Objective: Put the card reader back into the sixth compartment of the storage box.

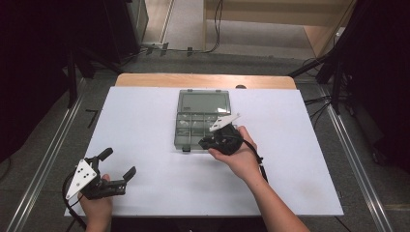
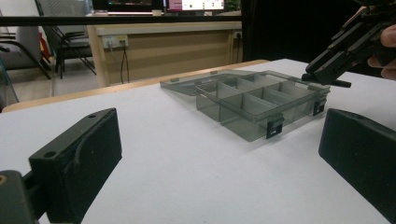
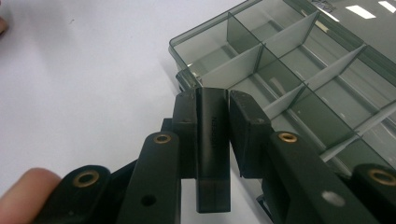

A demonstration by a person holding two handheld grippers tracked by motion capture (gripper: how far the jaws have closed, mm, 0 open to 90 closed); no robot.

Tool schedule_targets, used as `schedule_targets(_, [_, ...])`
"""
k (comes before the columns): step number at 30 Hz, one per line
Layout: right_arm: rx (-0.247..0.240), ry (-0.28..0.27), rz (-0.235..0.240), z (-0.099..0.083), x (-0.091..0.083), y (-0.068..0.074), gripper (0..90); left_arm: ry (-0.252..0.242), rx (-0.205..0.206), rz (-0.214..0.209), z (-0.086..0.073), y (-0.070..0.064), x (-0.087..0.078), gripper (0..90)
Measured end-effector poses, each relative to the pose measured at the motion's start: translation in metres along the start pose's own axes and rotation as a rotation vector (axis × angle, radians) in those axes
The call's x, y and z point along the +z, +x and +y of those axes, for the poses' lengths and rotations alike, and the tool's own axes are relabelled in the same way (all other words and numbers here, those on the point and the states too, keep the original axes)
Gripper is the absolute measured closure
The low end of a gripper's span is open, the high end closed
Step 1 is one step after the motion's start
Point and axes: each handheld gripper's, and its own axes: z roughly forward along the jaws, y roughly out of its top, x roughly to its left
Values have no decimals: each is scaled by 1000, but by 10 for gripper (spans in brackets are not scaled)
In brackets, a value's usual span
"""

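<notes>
- My right tongs [image 1: 205, 141] sit at the near right corner of the compartment box [image 1: 193, 133], just above its rim, and my right hand [image 1: 237, 154] is wrapped round their handle.
- In the right gripper view the right tongs [image 3: 212, 100] are nearly shut on a small dark flat piece [image 3: 212, 154], which stands upright between the jaws; the box [image 3: 299, 70] lies just beyond and to the right of the tips.
- My left tongs [image 1: 118, 166] are wide open and hold nothing, low at the near left of the table [image 1: 145, 183], well apart from the box.
- From the left tongs [image 2: 219, 140] I see bare white table [image 2: 187, 168] between the jaws all the way to the box [image 2: 257, 105], with the right tongs [image 2: 327, 70] hovering over its far right edge.
- Edges: the box's lid [image 1: 203, 101] lies flat open on the side away from my right tongs; two black latches [image 2: 274, 127] face the left tongs.
- Room: open table lies left, right and near of both tongs.
- Count: one box, one lid, two latches, one dark piece, two tongs; several compartments, number I cannot tell exactly.
</notes>
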Motion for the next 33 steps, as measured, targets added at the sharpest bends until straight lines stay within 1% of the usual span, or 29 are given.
schedule_targets(5, [2,-1,2,4,2,-1,713,0,0,0,0,0,0,0])
schedule_targets(14, [18,-3,-3,12,5,-5,713,0,-1,-1,0,0,0,0])
schedule_targets(24, [9,2,-12,25,12,-6,713,-2,-4,-3,0,0,0,0])
schedule_targets(33, [12,13,-24,35,20,-6,713,-2,-4,-4,0,0,0,0])
